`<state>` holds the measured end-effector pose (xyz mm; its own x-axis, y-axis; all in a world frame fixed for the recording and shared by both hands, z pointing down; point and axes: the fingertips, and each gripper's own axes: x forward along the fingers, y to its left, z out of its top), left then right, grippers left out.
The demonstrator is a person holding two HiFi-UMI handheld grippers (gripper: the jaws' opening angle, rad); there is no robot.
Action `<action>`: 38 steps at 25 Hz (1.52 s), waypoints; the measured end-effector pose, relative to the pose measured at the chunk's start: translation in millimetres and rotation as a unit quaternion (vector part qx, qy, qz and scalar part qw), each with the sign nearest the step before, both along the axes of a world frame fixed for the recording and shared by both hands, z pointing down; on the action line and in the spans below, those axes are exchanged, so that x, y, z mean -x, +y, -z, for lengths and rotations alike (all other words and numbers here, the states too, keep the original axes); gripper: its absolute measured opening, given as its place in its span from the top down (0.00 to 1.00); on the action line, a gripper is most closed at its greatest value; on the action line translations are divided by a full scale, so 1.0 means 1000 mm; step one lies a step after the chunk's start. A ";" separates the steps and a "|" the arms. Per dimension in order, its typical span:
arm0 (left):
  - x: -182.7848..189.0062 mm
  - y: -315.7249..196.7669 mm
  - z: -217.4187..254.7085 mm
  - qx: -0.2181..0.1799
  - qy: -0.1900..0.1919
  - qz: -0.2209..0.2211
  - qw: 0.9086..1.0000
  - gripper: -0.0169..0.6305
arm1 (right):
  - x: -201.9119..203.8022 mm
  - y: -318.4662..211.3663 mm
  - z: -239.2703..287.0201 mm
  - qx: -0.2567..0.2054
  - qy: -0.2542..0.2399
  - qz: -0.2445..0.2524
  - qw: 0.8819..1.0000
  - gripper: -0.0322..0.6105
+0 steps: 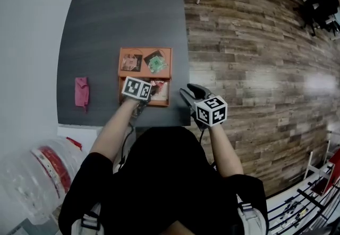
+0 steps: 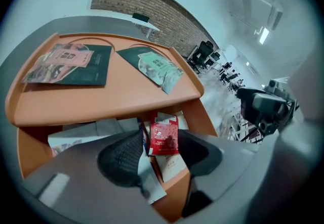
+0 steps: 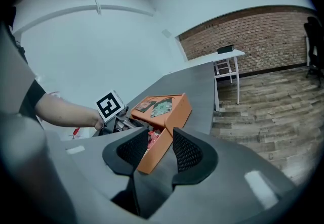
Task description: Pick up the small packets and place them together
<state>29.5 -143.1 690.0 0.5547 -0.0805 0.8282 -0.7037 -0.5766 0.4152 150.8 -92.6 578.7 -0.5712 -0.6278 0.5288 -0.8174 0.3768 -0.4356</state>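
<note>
The left gripper points steeply down into the lower compartment of an orange 2-level tray. Its 2 jaws stand wide apart, and 1 small red packet lies in the gap between them, on top of pale packets. The red packet's right edge sits just beside the right pad, with a sliver of space at the left pad. Neither pad visibly presses on it, so the gripper holds nothing.

The right gripper hangs off the right edge of the dark grey table, near the tray's corner. Its jaws are partly apart and empty; the tray's orange side shows beyond the gap.

On the tray's upper level lie 2 flat dark packets, apart from each other: 1 with a pink label at the left and 1 with a green label at the right. In the lower compartment, the number of pale packets cannot be counted. 1 pink packet lies alone on the table, well apart to the left of the tray. Each gripper carries 1 marker cube, making 2.
</note>
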 end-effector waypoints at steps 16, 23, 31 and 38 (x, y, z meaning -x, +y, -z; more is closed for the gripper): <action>0.009 -0.004 0.002 -0.108 -0.071 -0.070 0.989 0.90 | 0.008 -0.003 -0.001 0.009 -0.017 -0.004 1.000 0.71; 0.007 -0.002 0.022 -0.108 -0.038 -0.084 0.990 0.96 | 0.013 -0.006 0.003 0.006 -0.013 0.000 1.000 0.71; 0.000 0.007 0.052 -0.115 0.028 -0.097 0.988 0.97 | 0.025 -0.013 0.016 -0.009 -0.004 0.023 1.000 0.72; -0.006 0.002 0.093 -0.139 0.101 -0.069 0.983 0.97 | 0.037 -0.018 0.030 -0.026 0.000 0.041 0.999 0.72</action>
<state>35.3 -140.8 597.4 0.7266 -0.2008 0.6571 -0.5308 -0.7713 0.3512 114.2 -110.2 548.6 -0.6218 -0.6059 0.4962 -0.7829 0.4650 -0.4133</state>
